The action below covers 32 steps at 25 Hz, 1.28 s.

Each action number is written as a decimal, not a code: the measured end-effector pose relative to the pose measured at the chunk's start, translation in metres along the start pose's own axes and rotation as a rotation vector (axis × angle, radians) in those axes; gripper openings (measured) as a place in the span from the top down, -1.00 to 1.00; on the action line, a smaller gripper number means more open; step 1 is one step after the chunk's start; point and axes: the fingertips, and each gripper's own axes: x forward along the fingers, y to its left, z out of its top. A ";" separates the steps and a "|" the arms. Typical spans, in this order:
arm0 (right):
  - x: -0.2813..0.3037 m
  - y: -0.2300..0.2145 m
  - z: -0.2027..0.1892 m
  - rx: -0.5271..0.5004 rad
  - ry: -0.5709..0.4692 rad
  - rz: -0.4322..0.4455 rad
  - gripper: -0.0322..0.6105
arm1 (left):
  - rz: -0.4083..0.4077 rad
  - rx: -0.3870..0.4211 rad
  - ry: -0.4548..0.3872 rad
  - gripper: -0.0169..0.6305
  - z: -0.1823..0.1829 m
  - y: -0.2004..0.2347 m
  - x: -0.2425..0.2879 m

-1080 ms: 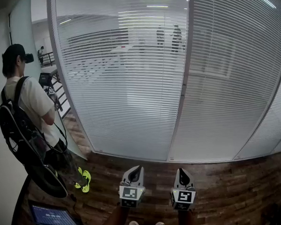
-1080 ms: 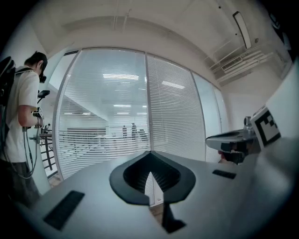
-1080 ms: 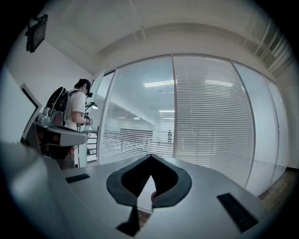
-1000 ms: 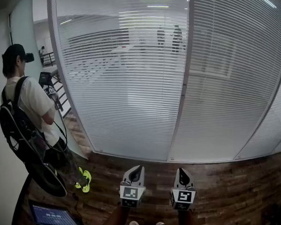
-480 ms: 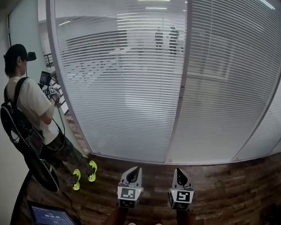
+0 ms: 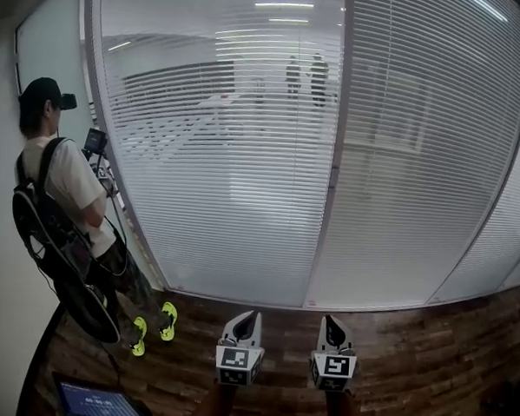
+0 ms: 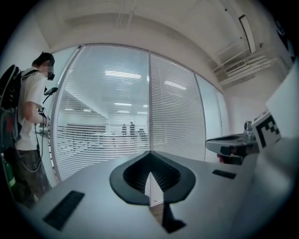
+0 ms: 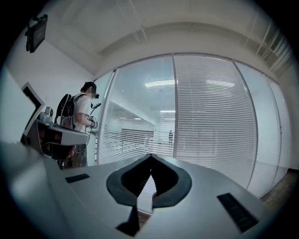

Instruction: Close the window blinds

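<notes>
The left tool (image 6: 251, 318) and right tool (image 6: 330, 322) are both closed, empty, well short of the far blinds (image 6: 245, 158). Their cord or wand seems out of view; groping could bend slats or bump the person (image 6: 65, 193) at left.

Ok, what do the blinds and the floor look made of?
Blinds: thin white horizontal slats, matte, probably painted aluminium or plastic. Floor: short staggered reddish-brown planks with grain, wood or wood-look laminate; can't tell which.
</notes>
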 end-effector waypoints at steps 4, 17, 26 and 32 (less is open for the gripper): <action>-0.006 -0.011 0.014 0.077 -0.035 0.017 0.89 | 0.006 0.002 0.009 0.97 0.003 -0.010 0.001; -0.005 -0.035 0.005 -0.033 -0.037 0.036 0.89 | 0.086 0.031 0.031 0.97 -0.008 -0.032 0.005; 0.023 -0.034 -0.010 -0.038 -0.025 0.064 0.89 | 0.098 -0.033 0.054 0.97 -0.005 -0.017 0.025; 0.060 -0.028 0.006 -0.124 -0.055 0.044 0.89 | 0.039 -0.008 0.014 0.97 0.013 -0.003 0.063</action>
